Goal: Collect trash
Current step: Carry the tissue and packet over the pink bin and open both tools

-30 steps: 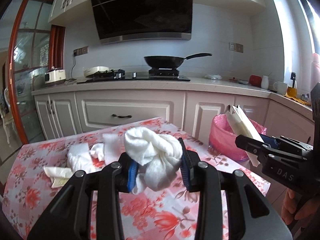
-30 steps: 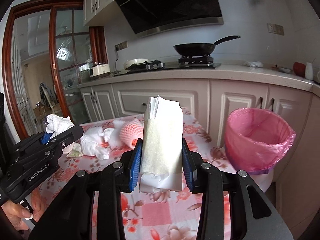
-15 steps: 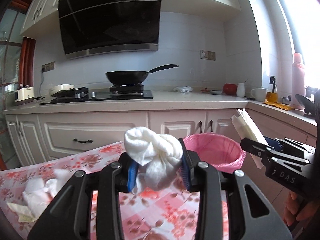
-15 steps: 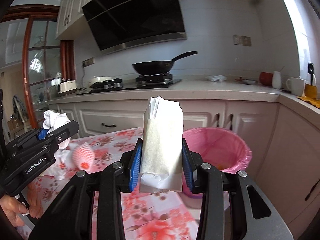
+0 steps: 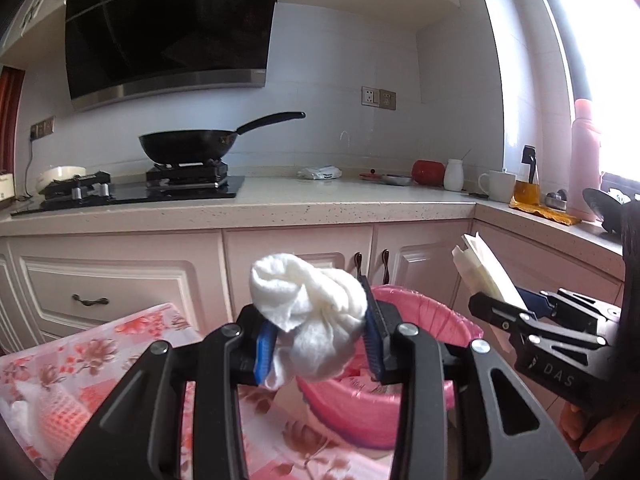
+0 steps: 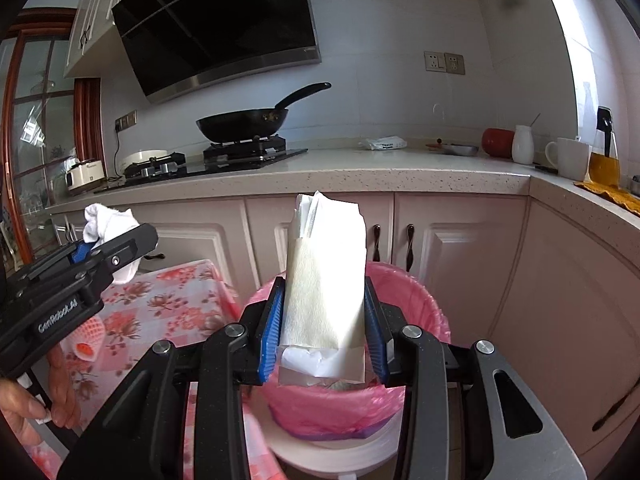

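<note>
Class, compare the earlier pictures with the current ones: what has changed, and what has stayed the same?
Both grippers swung from the floral table toward the pink-lined bin, which now sits just beyond their fingers. Unchanged: the left gripper still clamps the crumpled white tissue; the right gripper still clamps the folded paper packet. Nothing released.

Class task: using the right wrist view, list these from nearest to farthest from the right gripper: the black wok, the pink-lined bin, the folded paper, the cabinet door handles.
1. Folded paper: clamped in the right gripper.
2. Pink-lined bin: just beyond and below the fingers.
3. Cabinet door handles: behind the bin, slightly right.
4. Black wok: on the stove, upper left, farthest.
</note>
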`<state>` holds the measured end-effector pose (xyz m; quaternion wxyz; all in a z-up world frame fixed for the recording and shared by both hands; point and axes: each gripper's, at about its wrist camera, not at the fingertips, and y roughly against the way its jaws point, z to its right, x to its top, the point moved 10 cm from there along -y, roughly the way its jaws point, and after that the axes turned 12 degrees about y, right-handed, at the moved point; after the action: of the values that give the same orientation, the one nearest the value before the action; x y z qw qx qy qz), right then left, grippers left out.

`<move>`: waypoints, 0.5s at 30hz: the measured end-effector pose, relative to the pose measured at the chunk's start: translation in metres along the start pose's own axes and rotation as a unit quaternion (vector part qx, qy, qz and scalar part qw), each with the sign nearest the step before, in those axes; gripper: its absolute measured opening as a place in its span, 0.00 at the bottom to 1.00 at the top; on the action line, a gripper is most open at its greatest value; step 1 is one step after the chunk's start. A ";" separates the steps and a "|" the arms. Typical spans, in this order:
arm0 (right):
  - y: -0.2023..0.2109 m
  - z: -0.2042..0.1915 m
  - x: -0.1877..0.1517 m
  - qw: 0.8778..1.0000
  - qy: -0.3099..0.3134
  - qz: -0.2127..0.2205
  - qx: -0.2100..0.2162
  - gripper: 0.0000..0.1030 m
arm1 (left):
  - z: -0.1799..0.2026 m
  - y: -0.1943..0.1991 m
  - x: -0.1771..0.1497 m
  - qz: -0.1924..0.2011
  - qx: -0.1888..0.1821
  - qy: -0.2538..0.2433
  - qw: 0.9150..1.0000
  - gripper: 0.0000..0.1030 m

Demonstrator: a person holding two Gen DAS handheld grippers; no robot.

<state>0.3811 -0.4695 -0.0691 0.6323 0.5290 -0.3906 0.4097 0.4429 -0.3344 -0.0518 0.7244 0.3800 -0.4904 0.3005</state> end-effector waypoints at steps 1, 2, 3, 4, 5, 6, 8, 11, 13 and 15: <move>-0.007 0.005 -0.001 1.000 0.003 -0.004 -0.003 0.36 | 0.001 -0.010 0.000 -0.003 -0.002 0.002 1.000 0.36; -0.011 0.008 -0.002 1.000 0.005 -0.005 -0.004 0.36 | 0.003 -0.019 -0.001 -0.005 -0.004 0.004 1.000 0.36; -0.017 0.011 -0.003 1.000 0.007 -0.006 -0.006 0.36 | 0.005 -0.029 -0.001 -0.008 -0.006 0.005 1.000 0.36; -0.020 0.013 -0.003 1.000 0.009 -0.008 -0.008 0.36 | 0.005 -0.036 -0.002 -0.010 -0.006 0.005 1.000 0.36; -0.026 0.017 -0.004 1.000 0.011 -0.010 -0.010 0.36 | 0.007 -0.048 -0.003 -0.014 -0.006 0.005 1.000 0.36; -0.029 0.020 -0.004 1.000 0.011 -0.011 -0.011 0.36 | 0.008 -0.053 -0.003 -0.016 -0.008 0.007 1.000 0.36; -0.037 0.025 -0.006 1.000 0.012 -0.013 -0.013 0.36 | 0.013 -0.071 -0.006 -0.023 -0.014 0.011 1.000 0.36; -0.049 0.033 -0.009 1.000 0.011 -0.016 -0.014 0.36 | 0.019 -0.089 -0.012 -0.030 -0.021 0.009 0.999 0.37; -0.056 0.037 -0.010 1.000 0.012 -0.017 -0.015 0.36 | 0.022 -0.100 -0.017 -0.035 -0.024 0.005 0.999 0.38; -0.063 0.041 -0.012 1.000 0.010 -0.021 -0.015 0.36 | 0.021 -0.112 -0.027 -0.044 -0.025 0.003 0.999 0.39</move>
<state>0.4325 -0.5182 -0.0969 0.6520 0.5237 -0.3793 0.3959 0.5141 -0.4136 -0.1008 0.7478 0.3820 -0.4784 0.2570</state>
